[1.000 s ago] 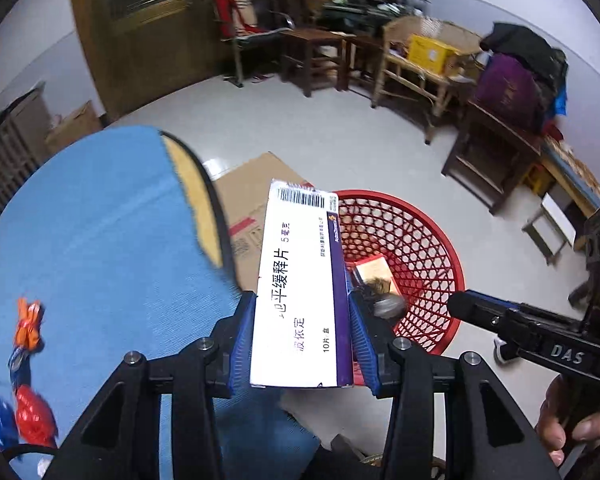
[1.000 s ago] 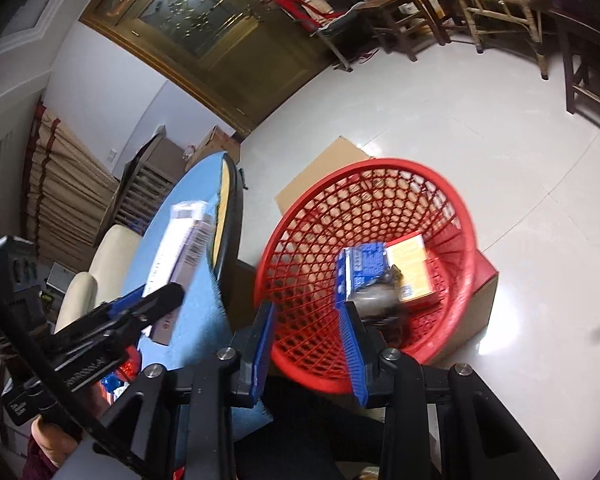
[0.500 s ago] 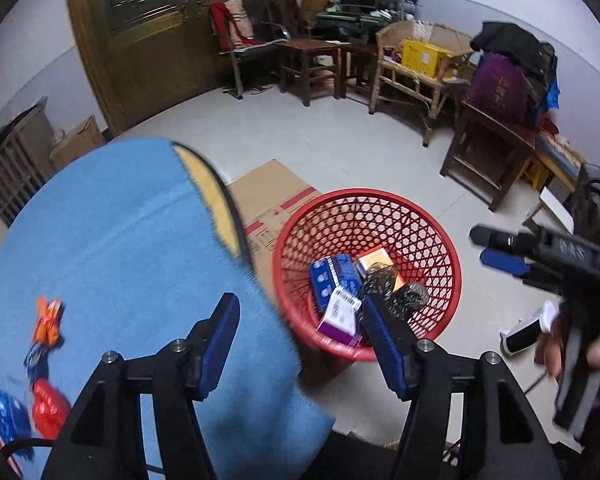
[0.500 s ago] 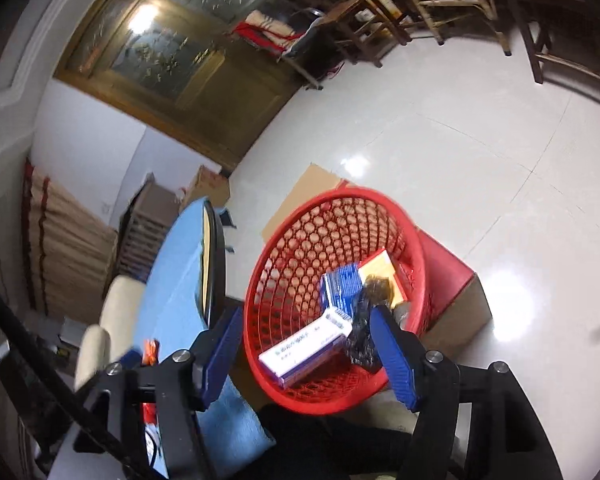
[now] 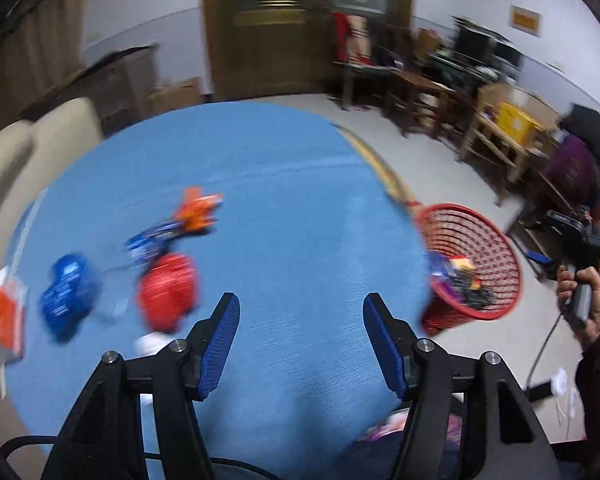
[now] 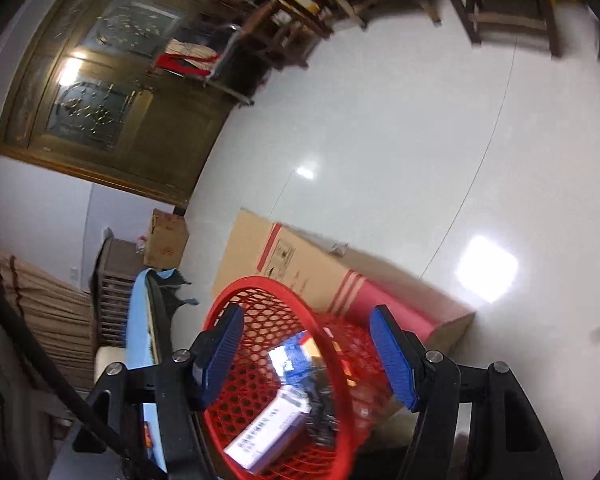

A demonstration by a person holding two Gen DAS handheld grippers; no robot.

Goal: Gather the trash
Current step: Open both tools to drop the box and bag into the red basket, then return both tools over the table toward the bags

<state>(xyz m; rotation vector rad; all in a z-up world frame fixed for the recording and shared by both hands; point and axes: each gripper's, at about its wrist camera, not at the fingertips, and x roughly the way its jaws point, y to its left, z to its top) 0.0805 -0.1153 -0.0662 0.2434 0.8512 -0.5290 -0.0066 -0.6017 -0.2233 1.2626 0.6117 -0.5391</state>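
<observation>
I count one red mesh basket (image 6: 260, 364) on the floor beside the table, holding at least three items: a white carton (image 6: 266, 430), a blue box (image 6: 294, 356) and a dark crumpled wrapper (image 6: 320, 396). On the blue round tablecloth (image 5: 284, 200) I count two red-orange wrappers (image 5: 168, 290) (image 5: 198, 210), two blue ones (image 5: 68, 290) (image 5: 150, 240), and one orange-and-white packet (image 5: 0, 316) at the edge; all blurred. My left gripper (image 5: 300, 344) is spread, nothing between its pads. My right gripper (image 6: 306, 356) is likewise spread and empty over the basket. One flattened cardboard box (image 6: 320, 264) lies behind the basket on the white tiled floor (image 6: 400, 140); a wooden door (image 6: 108, 92) stands beyond.
</observation>
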